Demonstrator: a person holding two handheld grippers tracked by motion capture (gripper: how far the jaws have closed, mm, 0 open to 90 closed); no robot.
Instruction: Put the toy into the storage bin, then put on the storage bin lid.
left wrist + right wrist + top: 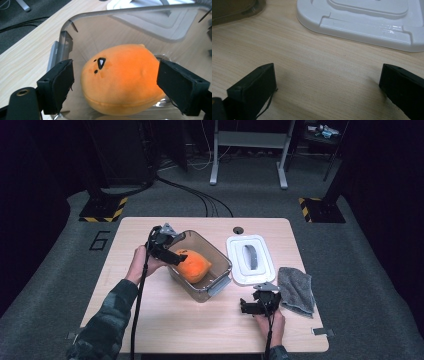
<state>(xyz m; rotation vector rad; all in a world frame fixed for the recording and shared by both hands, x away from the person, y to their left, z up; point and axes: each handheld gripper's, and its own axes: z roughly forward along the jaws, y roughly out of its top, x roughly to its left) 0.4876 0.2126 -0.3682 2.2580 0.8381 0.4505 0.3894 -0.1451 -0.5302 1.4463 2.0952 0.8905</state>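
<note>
A round, soft orange plush toy (122, 80) with a small black-and-white triangular beak and two dark dots stitched on its face lies inside a clear, smoky-tinted plastic tub with rounded corners (220, 256), near the middle of a pale wood-grain table (150, 320). The toy's nap looks short and velvety, and a seam runs along its lower curve. It rests on the tub's floor, face turned up toward the left gripper's camera.

The left gripper (167, 251) hangs over the tub's near-left rim, its jaws spread wide on either side of the plush; the black foam-faced pads (61, 82) stand clear of the fabric, gripping nothing. The foam on the left pad is frayed at its edge.

The right gripper (256, 307) sits low over bare tabletop at the front right, its jaws likewise standing wide apart with only wood grain between them.

Just right of the tub lies a glossy white moulded plastic lid with a grey oval grip at its centre (251, 259), flat on the table. A crumpled grey cloth (296, 290) of soft, towelling texture lies beside the lid's lower right corner, near the right gripper. A camouflage-patterned sleeve (107, 317) covers the person's left forearm.
</note>
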